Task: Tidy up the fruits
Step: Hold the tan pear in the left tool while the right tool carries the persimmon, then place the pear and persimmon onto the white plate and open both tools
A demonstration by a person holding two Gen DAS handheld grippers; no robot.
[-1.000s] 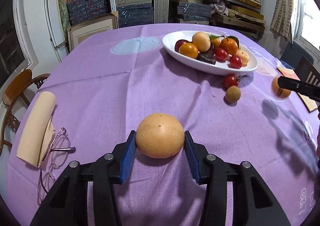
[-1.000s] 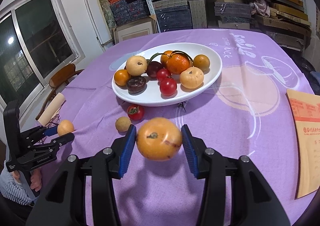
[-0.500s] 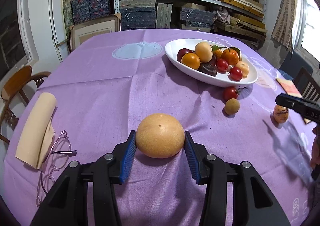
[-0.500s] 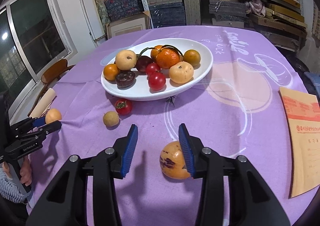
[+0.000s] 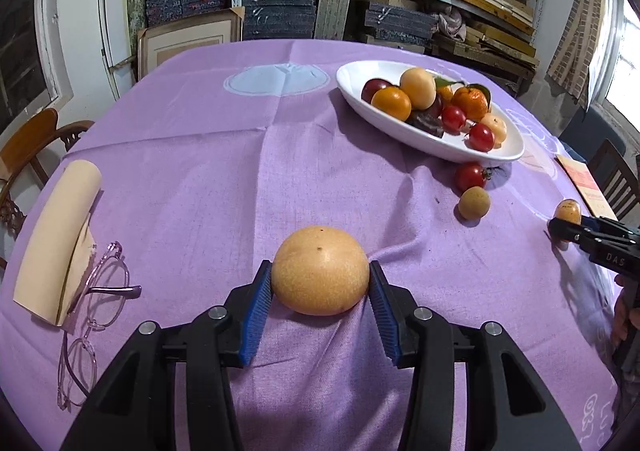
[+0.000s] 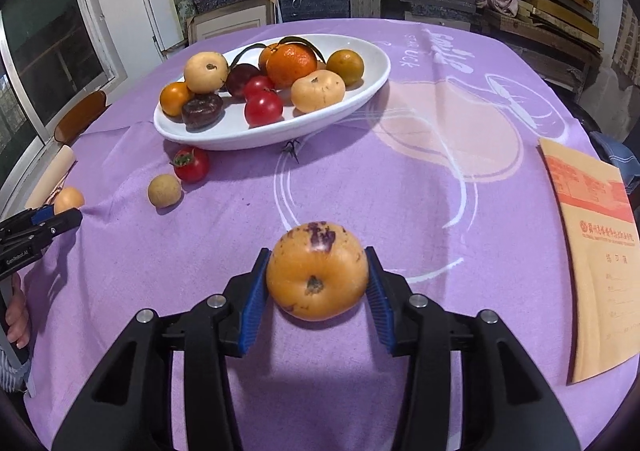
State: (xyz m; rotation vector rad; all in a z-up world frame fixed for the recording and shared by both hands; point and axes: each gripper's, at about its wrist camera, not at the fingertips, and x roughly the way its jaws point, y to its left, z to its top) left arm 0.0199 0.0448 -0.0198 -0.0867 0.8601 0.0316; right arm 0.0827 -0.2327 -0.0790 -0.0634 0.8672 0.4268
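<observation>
Left gripper (image 5: pixel 320 283): blue pads clamped on both sides of a round tan pear (image 5: pixel 320 271), which sits on the purple cloth (image 5: pixel 240 171), cloth bunched a little under it. Right gripper (image 6: pixel 316 275): jaws have just been opening a bit, with the fruit between them; in the frame both pads touch the flanks of an orange fruit with purple blotches (image 6: pixel 316 271), stem end facing the camera, resting on the cloth, so it's clamped.

Outward: the white oval plate (image 6: pixel 360 91) sits further back in the right view, holding a mandarin (image 6: pixel 291 65), two red tomatoes, a dark plum, pale pears, small oranges and a dark wrinkled fruit. Just in front of the plate, off it: a red tomato (image 6: pixel 191 164) and a small tan round fruit (image 6: pixel 164 190), near each other but apart.

Left of left gripper: glasses (image 5: pixel 96 303) beside a cream paper roll (image 5: pixel 60 235). Right of right gripper: tan envelope (image 6: pixel 596 251) flat on the cloth. Shelves of boxes behind the table.
</observation>
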